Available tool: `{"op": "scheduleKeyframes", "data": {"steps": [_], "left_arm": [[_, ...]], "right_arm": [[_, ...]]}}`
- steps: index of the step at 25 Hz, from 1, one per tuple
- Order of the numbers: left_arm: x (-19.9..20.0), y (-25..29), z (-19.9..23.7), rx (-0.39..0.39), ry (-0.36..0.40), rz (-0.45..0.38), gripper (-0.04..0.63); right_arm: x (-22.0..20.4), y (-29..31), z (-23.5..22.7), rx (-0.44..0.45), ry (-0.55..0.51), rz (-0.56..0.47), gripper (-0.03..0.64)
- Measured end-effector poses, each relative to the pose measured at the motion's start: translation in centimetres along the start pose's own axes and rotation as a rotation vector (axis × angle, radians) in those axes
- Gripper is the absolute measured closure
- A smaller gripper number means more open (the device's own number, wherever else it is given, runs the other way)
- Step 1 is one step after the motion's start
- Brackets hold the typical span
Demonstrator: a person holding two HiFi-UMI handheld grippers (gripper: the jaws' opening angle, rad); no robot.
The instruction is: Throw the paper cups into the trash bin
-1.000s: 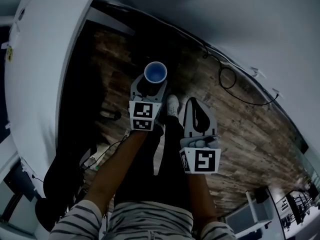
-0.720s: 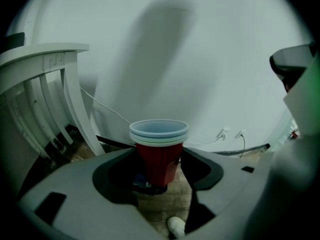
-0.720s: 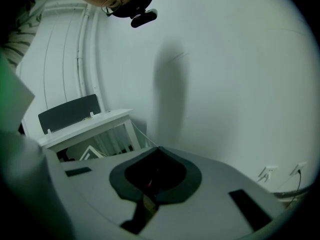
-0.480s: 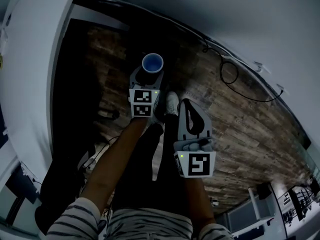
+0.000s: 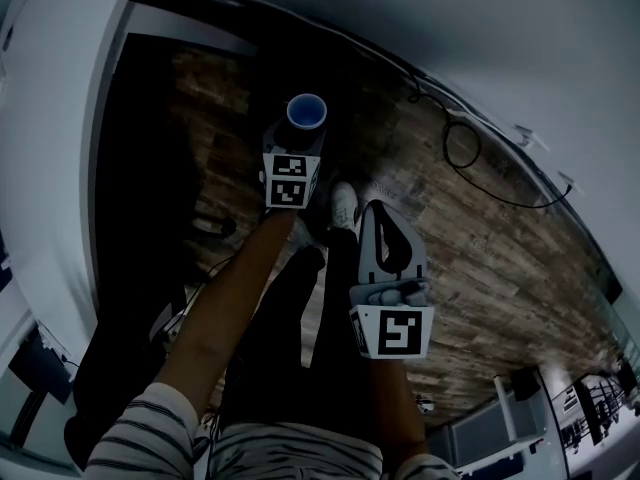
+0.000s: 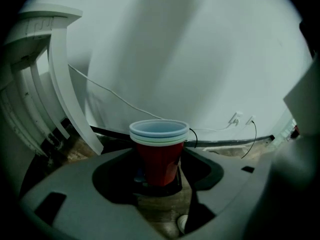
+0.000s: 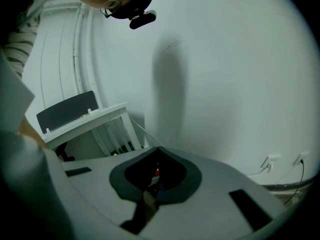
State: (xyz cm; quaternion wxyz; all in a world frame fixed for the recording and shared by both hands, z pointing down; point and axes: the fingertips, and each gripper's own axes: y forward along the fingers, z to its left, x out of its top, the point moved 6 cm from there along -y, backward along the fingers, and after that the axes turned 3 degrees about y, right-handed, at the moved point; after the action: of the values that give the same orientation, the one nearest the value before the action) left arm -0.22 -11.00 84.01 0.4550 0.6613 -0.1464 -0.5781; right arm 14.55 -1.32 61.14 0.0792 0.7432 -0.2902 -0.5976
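A stack of nested paper cups (image 6: 159, 151), red outside with pale blue and green rims, stands upright between the jaws of my left gripper (image 6: 159, 178), which is shut on its lower part. In the head view the cups (image 5: 306, 111) show as a blue-lined round mouth just beyond the left gripper (image 5: 298, 138), held out over the dark wooden floor. My right gripper (image 5: 386, 220) hangs lower and nearer, by the person's legs. In the right gripper view the right gripper (image 7: 159, 151) has its jaws together with nothing between them. No trash bin is visible in any view.
A white table (image 5: 55, 118) runs along the left, with dark space beneath it. A black cable (image 5: 465, 148) loops on the wooden floor (image 5: 500, 258) by the white wall (image 5: 520, 38). A white shoe (image 5: 344, 206) is beneath the grippers. White slatted furniture (image 6: 47, 79) stands to the left.
The left gripper has moved forward with the cups, away from the body. The right gripper has stayed roughly where it was.
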Motion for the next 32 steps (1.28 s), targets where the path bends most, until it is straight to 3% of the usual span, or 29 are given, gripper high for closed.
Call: {"op": "scheduleKeyframes", "data": {"steps": [6, 21, 29, 32], "left_arm": [[-1.0, 1.9, -0.3, -0.011, 0.037, 0.029, 0.308], [-2.8, 6.6, 0.9, -0.031, 0.027, 0.108, 0.308], [-3.4, 8.9, 1.2, -0.045, 0.105, 0.146, 0.308], [-3.6, 9.8, 1.5, -0.049, 0.080, 0.164, 0.308]], "right_arm": [[-0.7, 0.2, -0.3, -0.010, 0.025, 0.003, 0.607], [-2.1, 1.0, -0.6, -0.017, 0.009, 0.037, 0.607], [-2.4, 2.4, -0.7, -0.029, 0.032, 0.045, 0.607], [-2.4, 3.1, -0.9, -0.024, 0.014, 0.018, 0.607]]}}
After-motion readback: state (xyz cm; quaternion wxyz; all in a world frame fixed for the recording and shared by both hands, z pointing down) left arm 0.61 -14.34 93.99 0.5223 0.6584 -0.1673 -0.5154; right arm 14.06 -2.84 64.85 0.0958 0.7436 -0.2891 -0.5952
